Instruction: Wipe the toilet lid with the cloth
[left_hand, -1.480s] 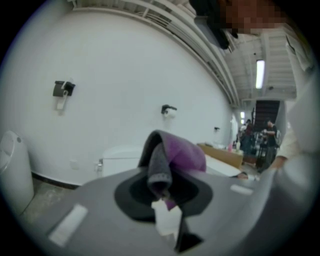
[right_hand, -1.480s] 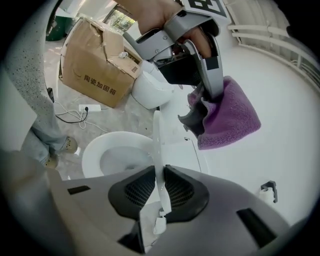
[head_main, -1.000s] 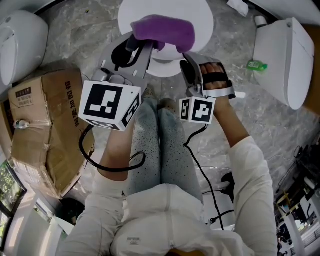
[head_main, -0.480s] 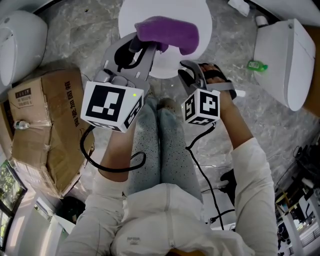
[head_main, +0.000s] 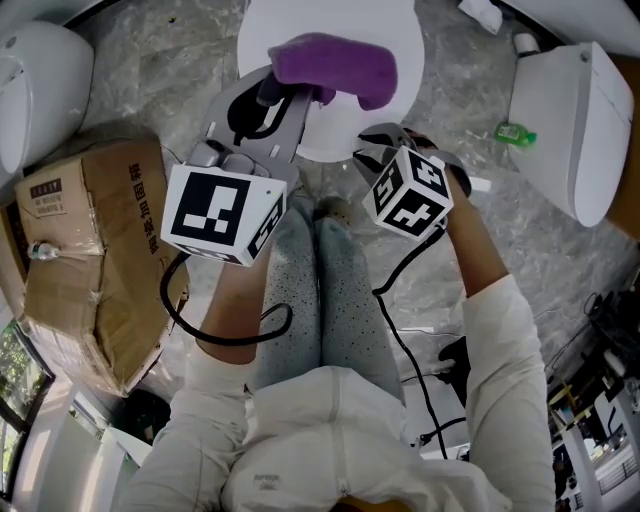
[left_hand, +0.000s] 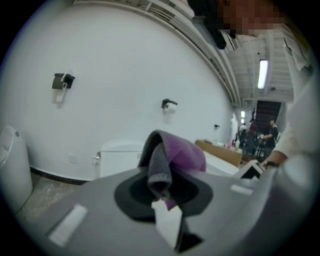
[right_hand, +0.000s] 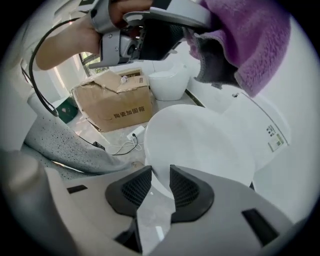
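Note:
A purple cloth hangs over the white toilet lid, with my left gripper shut on its near end. In the left gripper view the cloth bunches up from the left gripper. My right gripper tilts steeply down at the lid's near edge. Its jaws have just been closing. In the right gripper view a narrow gap remains at the right gripper, and the lid shows through it at its near rim. The cloth hangs above.
A taped cardboard box lies on the floor to the left, next to another white toilet. A third white toilet and a small green bottle are at the right. The person's legs and cables are below.
The right gripper has rolled, so its marker cube shows other faces, and it has dipped toward the lid's near edge. The left gripper and cloth have stayed almost still.

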